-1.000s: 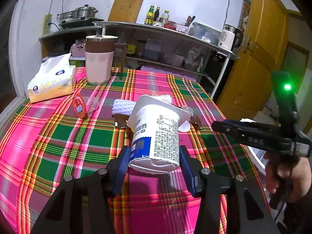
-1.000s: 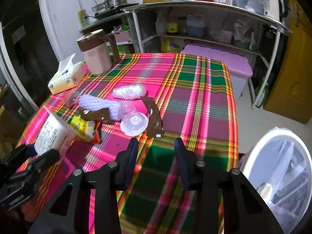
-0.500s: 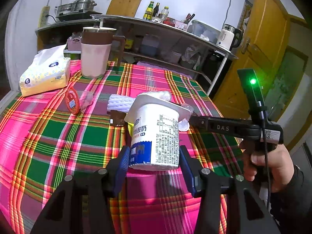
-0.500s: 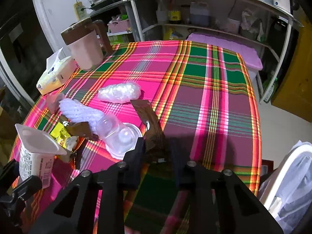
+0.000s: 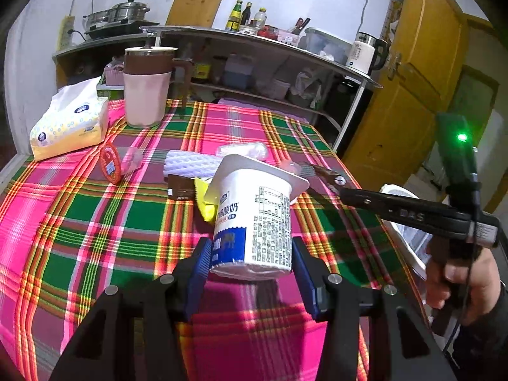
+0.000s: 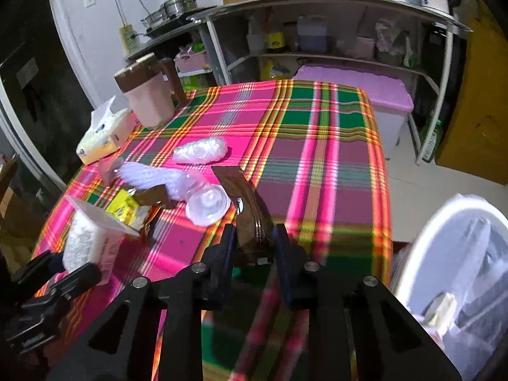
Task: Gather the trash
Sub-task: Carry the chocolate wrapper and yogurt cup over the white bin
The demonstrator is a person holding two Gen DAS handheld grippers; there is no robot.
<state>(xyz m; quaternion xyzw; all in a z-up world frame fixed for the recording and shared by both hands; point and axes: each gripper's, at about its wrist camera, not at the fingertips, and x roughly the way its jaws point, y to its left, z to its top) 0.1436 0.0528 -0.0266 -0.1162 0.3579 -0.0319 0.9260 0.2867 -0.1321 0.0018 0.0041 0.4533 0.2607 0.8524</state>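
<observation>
While both claws are loaded | left gripper (image 5: pixel 250 254): jaws wide, clamped on white yogurt cup (image 5: pixel 254 219), upright above plaid tablecloth (image 5: pixel 104 222) | right gripper (image 6: pixel 254 247): jaws narrow, pinching brown wrapper (image 6: pixel 250 212) | white bin (image 6: pixel 460 254): beside table, right.

"酸奶" on yogurt cup (image 5: pixel 254 219)

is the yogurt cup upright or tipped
Tipped slightly. In the left wrist view the yogurt cup leans left, wide rim up, base clamped between the left tool's blue pads, lifted off the tablecloth.
</observation>
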